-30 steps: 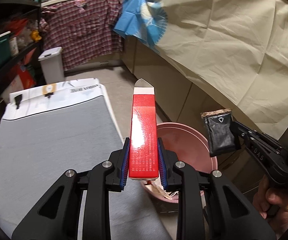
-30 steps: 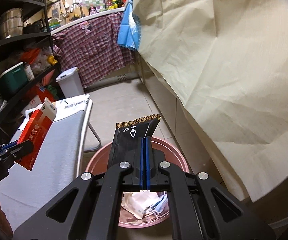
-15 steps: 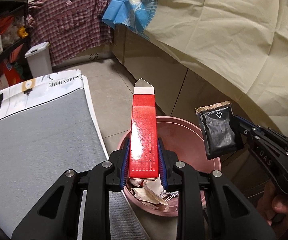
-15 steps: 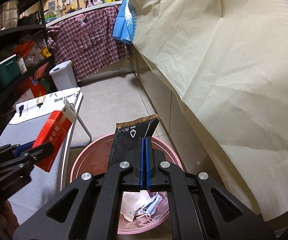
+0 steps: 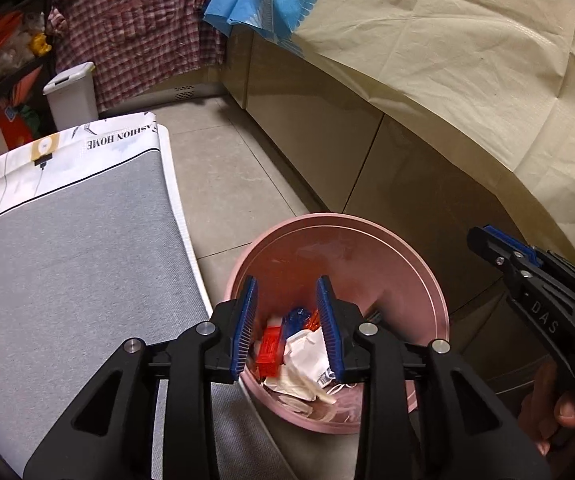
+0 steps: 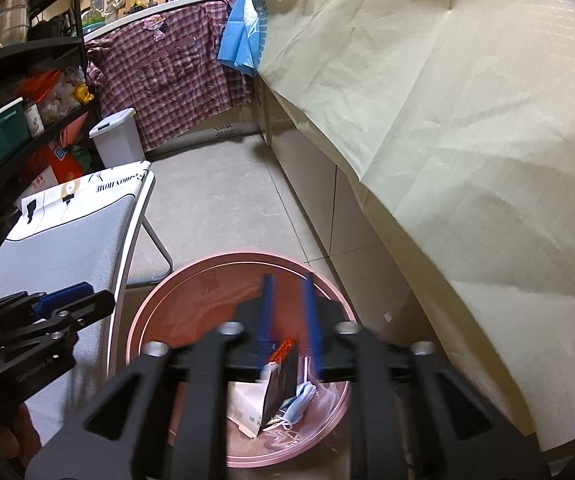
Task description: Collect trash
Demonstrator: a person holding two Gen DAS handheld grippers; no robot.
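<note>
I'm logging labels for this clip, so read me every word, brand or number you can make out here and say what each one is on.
"FASHION HOME": printed on the white end of the grey padded board cover, reading upside down in both views.
"DAS": embossed on the black body of the right gripper, seen from the left wrist.
Pale lettering on the left gripper body: too blurred to read.
Red characters on the box on the floor by the shelves: too small to read.
Print on the white wrapper in the pink bin: unreadable.

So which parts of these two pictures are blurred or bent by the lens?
Right wrist view: the right gripper fingers are smeared by motion; the pink bin stays fairly sharp. Left wrist view: the falling red box is blurred; the fisheye lens curves the grey board.
</note>
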